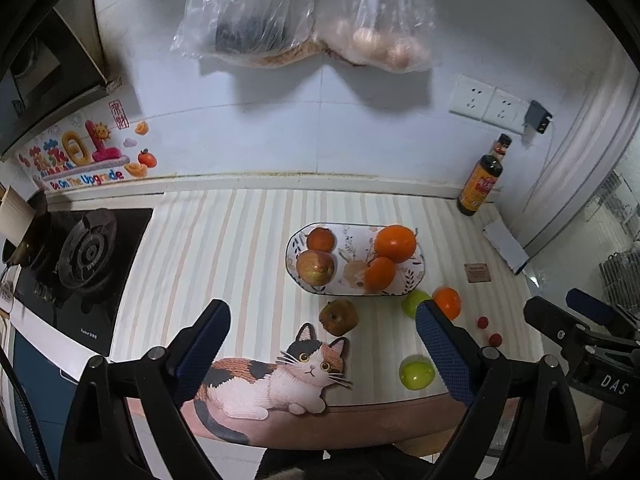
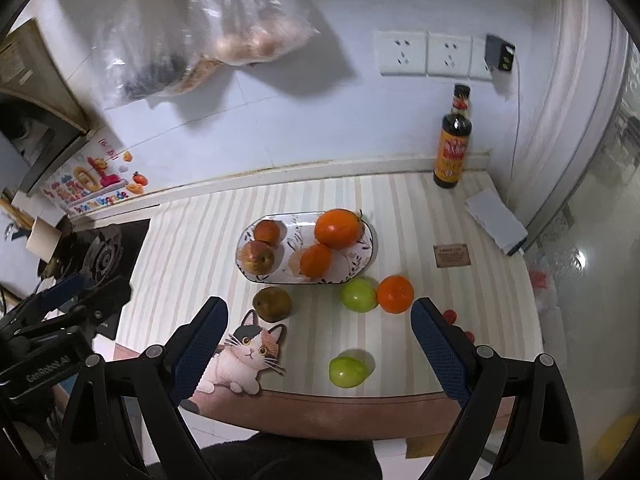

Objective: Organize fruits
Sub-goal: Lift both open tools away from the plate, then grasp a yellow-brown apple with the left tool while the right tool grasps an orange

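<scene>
Striped mat [image 2: 400, 220], oval plate [image 2: 370, 252], round fruits.

Black frames, blue-padded fingers [image 1: 214, 336] (silver screws at the pivots)

Oval plate [image 2: 370, 254] holding two oranges [image 2: 337, 228], apple [image 2: 257, 257], persimmon [image 2: 267, 232]; brown pear [image 2: 272, 303], two green apples [image 2: 359, 295], loose orange [image 2: 395, 294] on counter beside it.

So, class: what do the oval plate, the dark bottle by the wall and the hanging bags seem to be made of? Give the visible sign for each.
Oval plate: probably glazed ceramic; white, glossy, painted leaf pattern.
Dark bottle: probably glass; shiny, dark liquid showing above a paper-looking label, though plastic is possible.
Hanging bags: thin clear plastic film; crinkled, and the contents show through.
</scene>
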